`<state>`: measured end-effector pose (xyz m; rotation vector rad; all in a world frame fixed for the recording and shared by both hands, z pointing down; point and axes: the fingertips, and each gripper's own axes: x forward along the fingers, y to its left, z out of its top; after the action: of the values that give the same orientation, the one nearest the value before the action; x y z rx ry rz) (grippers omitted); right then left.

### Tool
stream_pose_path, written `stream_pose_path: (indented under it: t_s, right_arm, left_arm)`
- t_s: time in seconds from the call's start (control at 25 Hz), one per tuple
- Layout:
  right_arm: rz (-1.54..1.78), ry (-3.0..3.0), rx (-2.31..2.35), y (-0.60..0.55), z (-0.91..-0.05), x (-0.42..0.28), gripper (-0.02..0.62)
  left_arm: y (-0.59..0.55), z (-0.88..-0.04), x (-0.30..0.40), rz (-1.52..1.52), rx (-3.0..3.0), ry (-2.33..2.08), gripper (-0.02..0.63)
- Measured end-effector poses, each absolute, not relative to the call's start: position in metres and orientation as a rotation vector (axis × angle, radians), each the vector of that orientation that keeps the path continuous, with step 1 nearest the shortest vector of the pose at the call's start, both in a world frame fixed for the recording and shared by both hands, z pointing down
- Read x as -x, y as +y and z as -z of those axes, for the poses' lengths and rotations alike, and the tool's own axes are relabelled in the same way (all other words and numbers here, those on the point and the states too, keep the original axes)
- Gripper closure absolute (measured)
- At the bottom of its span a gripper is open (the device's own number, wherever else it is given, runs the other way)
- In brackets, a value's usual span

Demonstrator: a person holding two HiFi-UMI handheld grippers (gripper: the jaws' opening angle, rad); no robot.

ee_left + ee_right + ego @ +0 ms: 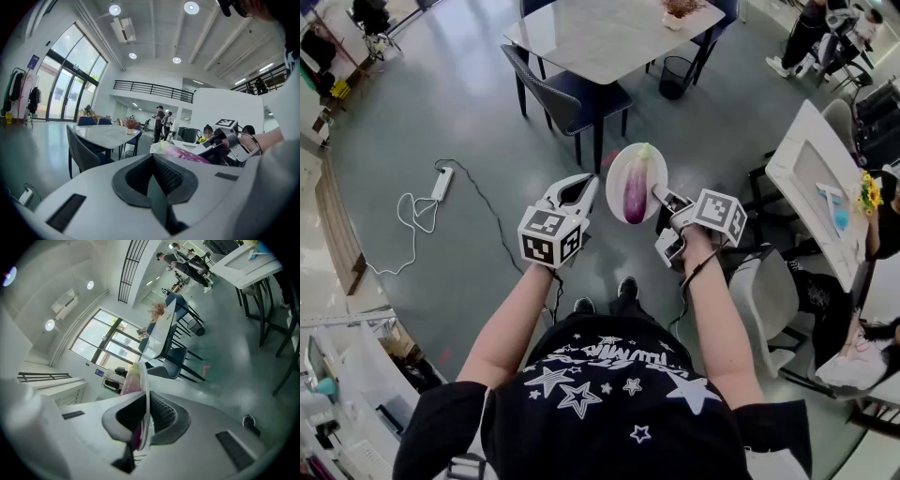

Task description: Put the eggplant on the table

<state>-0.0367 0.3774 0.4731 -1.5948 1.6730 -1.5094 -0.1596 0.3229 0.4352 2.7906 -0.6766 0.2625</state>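
Right gripper (658, 192) clamped on rim of plate (617, 167), held in air well short of table (609, 37). Eggplant (636, 187) lies on plate. Left gripper (589, 183) closed, seemingly empty, equally short of table. Keep plate level while carrying to table; lower flat before releasing.

- bright, even indoor light from round ceiling lamps (191, 7) and tall windows (65, 89).
- the grey floor (469, 112) carries a soft sheen and faint shadows.
- both gripper views bend hard and darken at the corners.
- the plate (143, 378) rim in the right gripper (146, 401) looks soft, close to the lens.
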Motion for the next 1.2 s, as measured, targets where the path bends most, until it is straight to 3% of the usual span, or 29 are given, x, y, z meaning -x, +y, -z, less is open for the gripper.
stream_pose_path:
  t_s: [1.2]
  right_arm:
    - [1.506,1.701,1.544,0.384,-0.465,0.093,0.574]
  left_arm:
    - [0.328,-0.429,0.2,-0.24,-2.787,-0.686,0.598]
